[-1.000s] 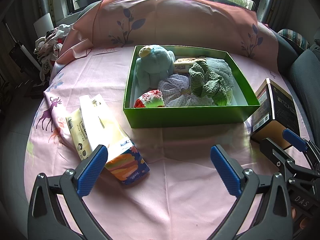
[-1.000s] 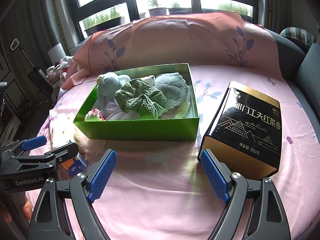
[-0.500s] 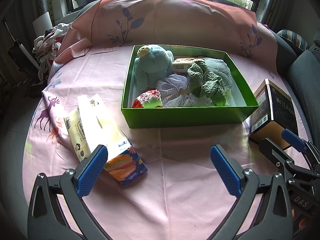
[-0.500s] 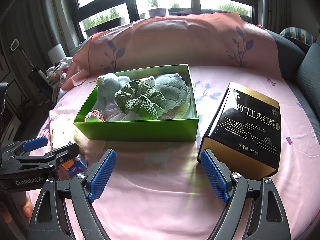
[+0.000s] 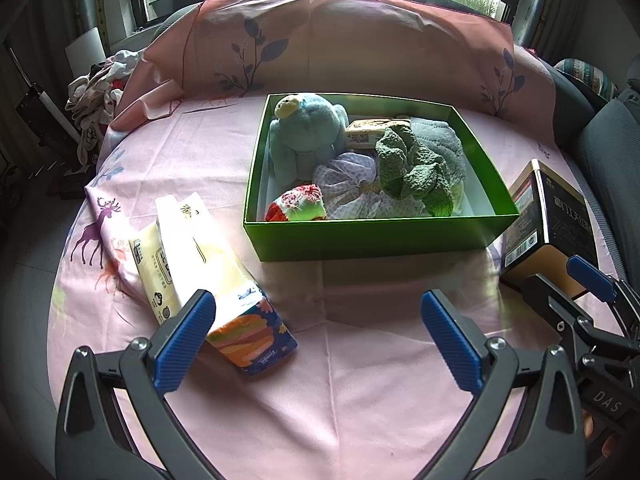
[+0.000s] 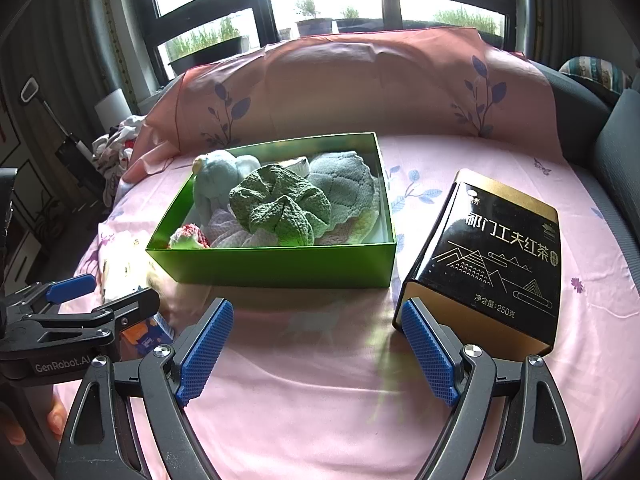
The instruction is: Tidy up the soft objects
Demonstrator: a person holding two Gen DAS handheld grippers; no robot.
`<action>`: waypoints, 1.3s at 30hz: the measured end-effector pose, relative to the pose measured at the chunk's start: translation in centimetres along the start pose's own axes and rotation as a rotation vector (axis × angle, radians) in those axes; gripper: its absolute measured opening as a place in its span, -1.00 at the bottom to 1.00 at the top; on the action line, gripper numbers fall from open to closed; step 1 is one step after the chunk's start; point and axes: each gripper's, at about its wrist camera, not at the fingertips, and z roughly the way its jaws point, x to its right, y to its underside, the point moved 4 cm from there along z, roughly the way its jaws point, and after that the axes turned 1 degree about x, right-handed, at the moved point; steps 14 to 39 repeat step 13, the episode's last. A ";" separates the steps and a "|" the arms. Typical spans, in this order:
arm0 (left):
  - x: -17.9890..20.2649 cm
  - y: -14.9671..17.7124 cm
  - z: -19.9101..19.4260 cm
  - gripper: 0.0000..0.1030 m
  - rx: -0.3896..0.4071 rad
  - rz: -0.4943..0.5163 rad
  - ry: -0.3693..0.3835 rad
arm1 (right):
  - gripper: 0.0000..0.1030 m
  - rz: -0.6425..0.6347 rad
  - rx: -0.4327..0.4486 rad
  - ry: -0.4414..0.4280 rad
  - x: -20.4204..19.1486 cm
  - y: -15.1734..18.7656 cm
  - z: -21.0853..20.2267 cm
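We see both tools held low over the pink sheet [image 5: 360, 360], nothing between the fingers. Left gripper [image 5: 316, 332] jaws wide apart, empty. Right gripper [image 6: 316, 344] jaws wide apart too, empty.

Green box [image 5: 372, 236] sits mid-sheet, open top, near wall facing us. Inside: blue plush toy [image 5: 306, 132] at the far left corner, green knit cloth [image 5: 416, 168] right of centre, grey towel [image 5: 444, 140] behind it against the right wall, lilac mesh pouf [image 5: 352, 176] in the middle, red-and-white soft piece [image 5: 298, 206] at the near left wall, a small tan pack [image 5: 376, 130] at the far wall. The pile tops the rim in spots.

Tissue pack [image 5: 192, 248] lies on the sheet left of the box, apart from it, its printed end just beside the left gripper's left fingertip. Black-and-gold tin [image 6: 488, 256] stands right of the box, a narrow gap between them, its near corner just beside the right gripper's right fingertip.

Open sheet between the two grippers and the box's near wall. Sheet edge drops off at left; grey cushion [image 6: 616, 148] borders the right.
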 end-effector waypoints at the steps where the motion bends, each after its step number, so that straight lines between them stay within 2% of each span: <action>1: 0.0 0.0 0.0 0.98 0.000 0.000 0.002 | 0.68 0.000 0.000 0.000 0.0 0.0 0.0; 12: 0.0 -0.2 -0.4 0.98 0.023 0.000 0.005 | 0.68 -0.001 0.003 0.000 0.0 -0.1 -0.1; 39: 0.0 -0.2 -0.5 0.98 0.023 -0.004 0.002 | 0.68 -0.001 0.002 0.001 0.0 -0.1 -0.1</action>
